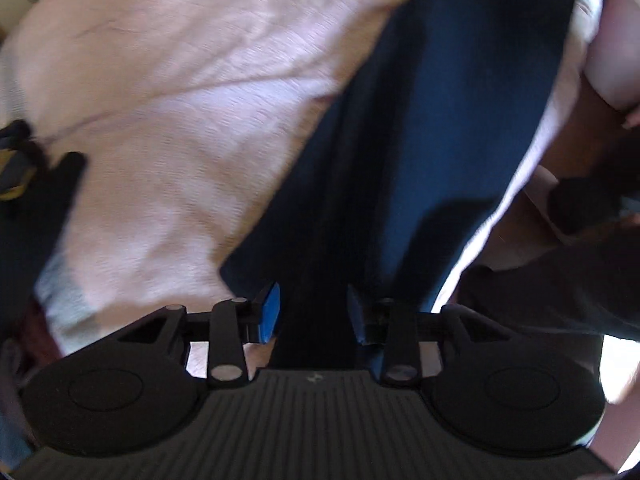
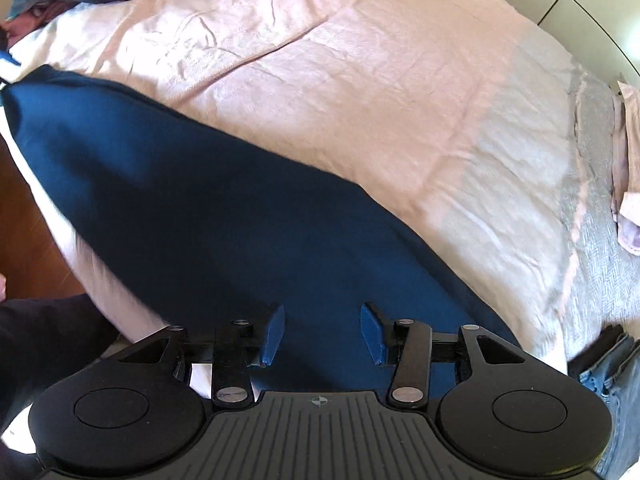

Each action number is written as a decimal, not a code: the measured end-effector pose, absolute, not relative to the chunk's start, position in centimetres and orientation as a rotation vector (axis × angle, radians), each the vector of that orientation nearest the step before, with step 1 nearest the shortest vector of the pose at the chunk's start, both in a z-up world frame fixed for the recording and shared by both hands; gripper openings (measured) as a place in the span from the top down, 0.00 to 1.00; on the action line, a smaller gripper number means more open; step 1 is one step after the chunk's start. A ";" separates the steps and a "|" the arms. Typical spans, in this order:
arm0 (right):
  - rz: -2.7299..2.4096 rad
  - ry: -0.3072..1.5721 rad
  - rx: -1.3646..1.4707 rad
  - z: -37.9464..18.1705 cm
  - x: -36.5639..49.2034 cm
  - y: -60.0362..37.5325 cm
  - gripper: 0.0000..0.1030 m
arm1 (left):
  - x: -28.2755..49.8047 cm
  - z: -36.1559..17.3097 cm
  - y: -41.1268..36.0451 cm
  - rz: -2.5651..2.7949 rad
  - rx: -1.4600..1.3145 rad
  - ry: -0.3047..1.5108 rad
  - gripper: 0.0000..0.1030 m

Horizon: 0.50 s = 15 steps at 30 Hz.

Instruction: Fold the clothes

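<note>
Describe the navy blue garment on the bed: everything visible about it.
The navy blue garment is a plain, dark, smooth-looking fabric with no visible print. It lies as a long, narrow folded strip on the pink bedcover, near the bed's edge. A seam or hem runs along its upper edge. Both open claws, left claw and right claw, sit over it; whether they touch it is unclear.

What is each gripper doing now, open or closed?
Left gripper: open, over the navy garment, gripping nothing.
Right gripper: open, over the same garment, gripping nothing.
</note>
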State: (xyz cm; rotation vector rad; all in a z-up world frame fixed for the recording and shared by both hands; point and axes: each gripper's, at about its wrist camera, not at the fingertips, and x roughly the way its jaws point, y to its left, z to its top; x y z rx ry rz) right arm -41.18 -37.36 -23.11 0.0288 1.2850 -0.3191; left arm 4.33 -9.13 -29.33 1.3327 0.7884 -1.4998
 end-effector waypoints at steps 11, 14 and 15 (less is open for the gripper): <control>-0.324 1.290 0.165 -25.2 -30.3 -30.6 0.55 | 10.9 -26.4 -10.2 -1.630 1.137 0.816 0.94; -0.312 1.296 0.199 -25.7 -29.1 -29.6 0.55 | 11.1 -27.7 -10.7 -1.609 1.153 0.810 0.85; -0.305 1.299 0.205 -25.7 -28.9 -29.2 0.55 | 10.9 -28.3 -10.6 -1.604 1.173 0.802 0.85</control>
